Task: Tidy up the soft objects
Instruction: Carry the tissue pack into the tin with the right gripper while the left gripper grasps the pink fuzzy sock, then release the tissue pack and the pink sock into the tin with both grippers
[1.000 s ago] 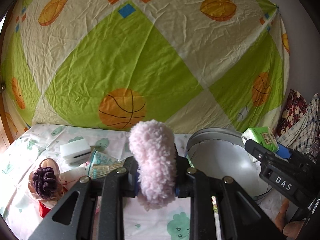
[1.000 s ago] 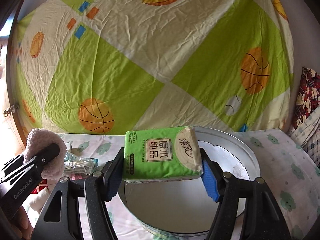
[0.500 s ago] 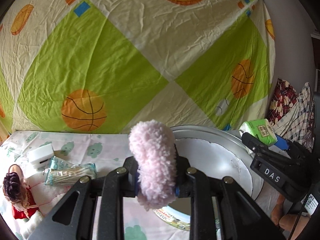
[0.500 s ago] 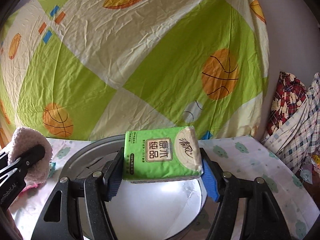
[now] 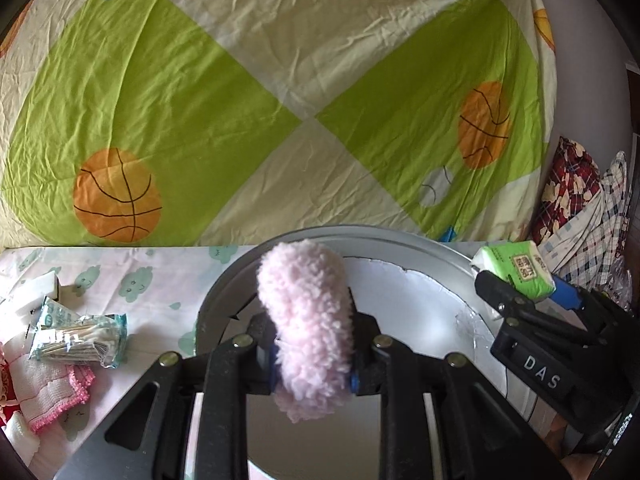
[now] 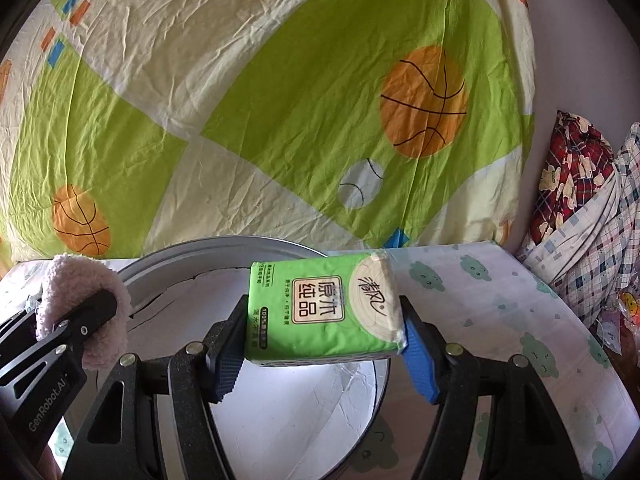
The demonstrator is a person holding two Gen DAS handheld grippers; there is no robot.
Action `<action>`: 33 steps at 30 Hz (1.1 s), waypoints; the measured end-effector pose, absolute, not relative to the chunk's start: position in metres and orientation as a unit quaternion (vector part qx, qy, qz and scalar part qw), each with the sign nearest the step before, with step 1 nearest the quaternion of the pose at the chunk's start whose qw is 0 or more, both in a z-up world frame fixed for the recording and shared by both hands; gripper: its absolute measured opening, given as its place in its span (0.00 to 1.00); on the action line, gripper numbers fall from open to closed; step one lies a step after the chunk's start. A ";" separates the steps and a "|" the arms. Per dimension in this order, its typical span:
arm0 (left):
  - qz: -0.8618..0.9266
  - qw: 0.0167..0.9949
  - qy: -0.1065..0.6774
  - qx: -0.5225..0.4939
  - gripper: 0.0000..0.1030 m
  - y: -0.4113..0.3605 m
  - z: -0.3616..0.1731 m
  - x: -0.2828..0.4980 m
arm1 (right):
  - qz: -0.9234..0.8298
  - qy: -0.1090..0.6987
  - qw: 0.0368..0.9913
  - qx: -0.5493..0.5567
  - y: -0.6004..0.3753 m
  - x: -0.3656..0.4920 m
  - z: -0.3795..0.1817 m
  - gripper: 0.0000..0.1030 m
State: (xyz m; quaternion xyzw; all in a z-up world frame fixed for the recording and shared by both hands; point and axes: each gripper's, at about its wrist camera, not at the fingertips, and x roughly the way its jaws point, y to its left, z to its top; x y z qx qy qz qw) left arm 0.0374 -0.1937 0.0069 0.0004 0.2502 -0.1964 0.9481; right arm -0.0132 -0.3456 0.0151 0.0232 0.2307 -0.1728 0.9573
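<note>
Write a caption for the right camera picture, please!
Right gripper holds a green tissue pack above the round tin.

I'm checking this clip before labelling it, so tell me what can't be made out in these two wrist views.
- Round basin floor: left wrist view, hidden by pink fluffy piece and left gripper.
- Basin near rim: right wrist view, behind green tissue pack and right gripper.
- Doll: left view, cut off by the edge.

Bright daylight, sharp focus, fisheye-warped edges

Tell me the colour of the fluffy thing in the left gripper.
Pale pink: the fluffy pad shows best in the left wrist view.
</note>
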 end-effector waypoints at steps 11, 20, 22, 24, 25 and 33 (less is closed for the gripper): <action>-0.189 0.948 0.256 0.005 0.22 -0.191 -0.001 0.042 | -0.166 0.248 0.954 0.021 -0.346 -0.002 0.002 0.68; -0.175 0.950 0.256 0.024 0.22 -0.193 -0.005 0.043 | -0.157 0.261 0.952 0.022 -0.342 0.004 -0.006 0.69; -0.173 0.950 0.258 0.024 0.22 -0.192 -0.006 0.044 | -0.153 0.262 0.952 0.026 -0.342 0.004 -0.008 0.69; -0.164 0.952 0.256 0.028 0.27 -0.191 -0.007 0.044 | -0.149 0.264 0.952 0.029 -0.342 0.005 -0.009 0.69; -0.156 0.954 0.252 0.034 0.34 -0.191 -0.007 0.043 | -0.146 0.266 0.952 0.032 -0.342 0.005 -0.009 0.71; -0.134 0.966 0.218 0.044 0.92 -0.185 0.001 0.030 | -0.138 0.256 0.955 0.058 -0.346 0.003 -0.008 0.83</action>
